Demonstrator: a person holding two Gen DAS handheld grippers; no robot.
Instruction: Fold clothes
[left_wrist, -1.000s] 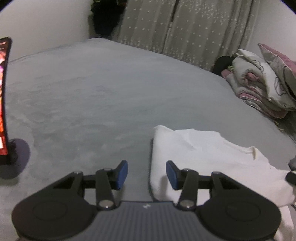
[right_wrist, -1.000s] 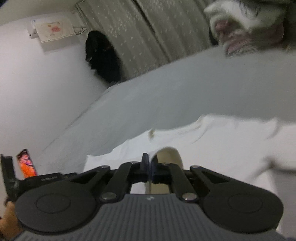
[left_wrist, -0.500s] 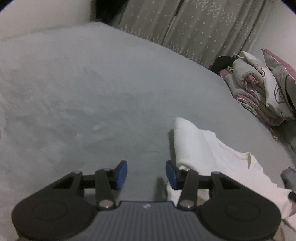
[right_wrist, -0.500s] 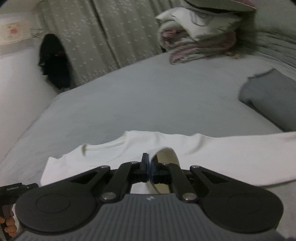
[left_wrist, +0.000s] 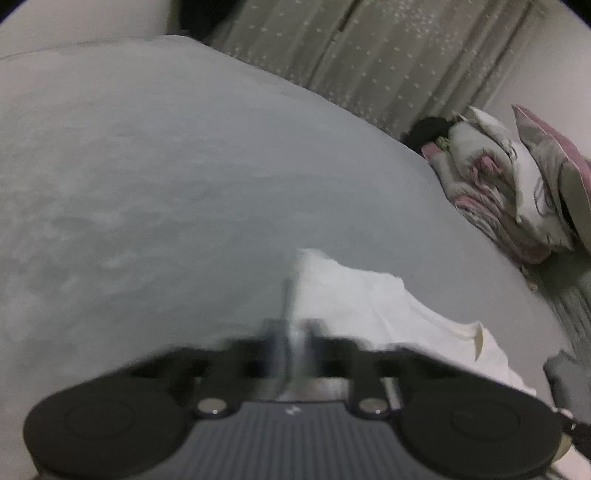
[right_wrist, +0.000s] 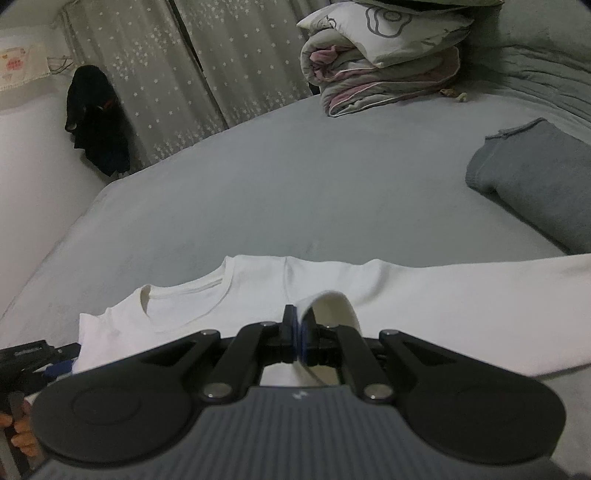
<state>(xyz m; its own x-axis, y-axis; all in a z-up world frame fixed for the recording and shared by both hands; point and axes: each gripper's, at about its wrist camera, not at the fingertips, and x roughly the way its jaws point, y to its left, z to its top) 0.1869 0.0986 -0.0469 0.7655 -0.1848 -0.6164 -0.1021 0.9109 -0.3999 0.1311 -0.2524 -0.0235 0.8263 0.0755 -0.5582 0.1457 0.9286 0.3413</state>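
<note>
Through the left wrist, I'm seeing the left gripper (left_wrist: 291, 332) blurred; its fingers look nearly together at the white shirt (left_wrist: 354, 299) edge, grip uncertain. Through the right wrist, the right gripper (right_wrist: 297, 338) is pinching shirt fabric; I'm lifting evenly, I'd judge.

Left gripper (left_wrist: 293, 339) now closed on white shirt (left_wrist: 354, 295) edge, earlier wide open.
</note>
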